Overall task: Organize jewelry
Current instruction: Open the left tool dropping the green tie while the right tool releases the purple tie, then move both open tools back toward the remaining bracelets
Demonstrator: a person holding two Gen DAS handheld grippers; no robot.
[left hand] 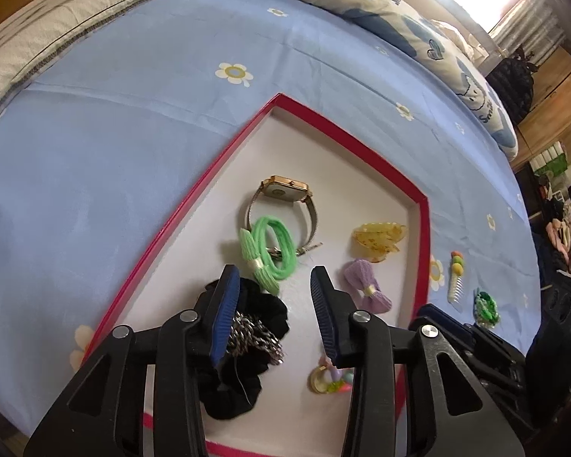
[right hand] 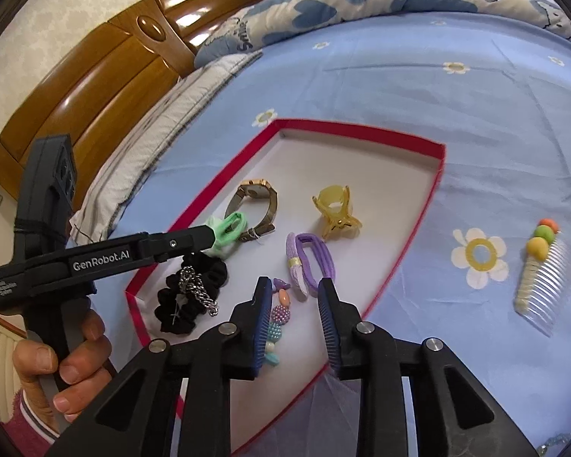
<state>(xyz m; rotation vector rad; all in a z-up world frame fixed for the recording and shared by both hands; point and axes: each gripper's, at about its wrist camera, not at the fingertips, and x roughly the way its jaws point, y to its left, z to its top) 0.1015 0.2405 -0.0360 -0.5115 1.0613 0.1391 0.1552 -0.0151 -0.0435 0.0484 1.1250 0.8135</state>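
Well, both claws hang over the red-rimmed tray [left hand: 243,133] on the blue bedsheet [left hand: 133,95], and both stand parted with nothing between the pads.

The left claw [left hand: 274,285] points down at the tray floor. Under its left finger [left hand: 224,312] lies the black scrunchie [left hand: 262,312] with a silver chain [left hand: 255,337] draped on it. Just ahead of the tips sits the green hair tie [left hand: 270,251], and beyond that the gold watch [left hand: 285,190]. Off to its right front are the purple hair tie [left hand: 365,285] and the yellow claw clip [left hand: 377,242]. Under its right finger peeks a beaded bracelet [left hand: 327,379].

The right claw [right hand: 293,285] is also released. The bracelet [right hand: 276,320] lies beside its left finger [right hand: 260,323], the purple tie [right hand: 308,259] just ahead of the tips, the clip [right hand: 335,209] farther ahead. To its left are the scrunchie [right hand: 190,297] and chain [right hand: 194,289]; the left claw's finger [right hand: 194,238] reaches across to the green tie [right hand: 228,232], gripped from below by a hand [right hand: 61,358].

Outside the tray, well to the right of both claws, a clear comb [right hand: 540,278] with 3 coloured balls rests on the sheet, and a small green piece [left hand: 485,304] lies near it. Pillows [right hand: 323,0] and a wooden headboard [right hand: 106,76] lie beyond.
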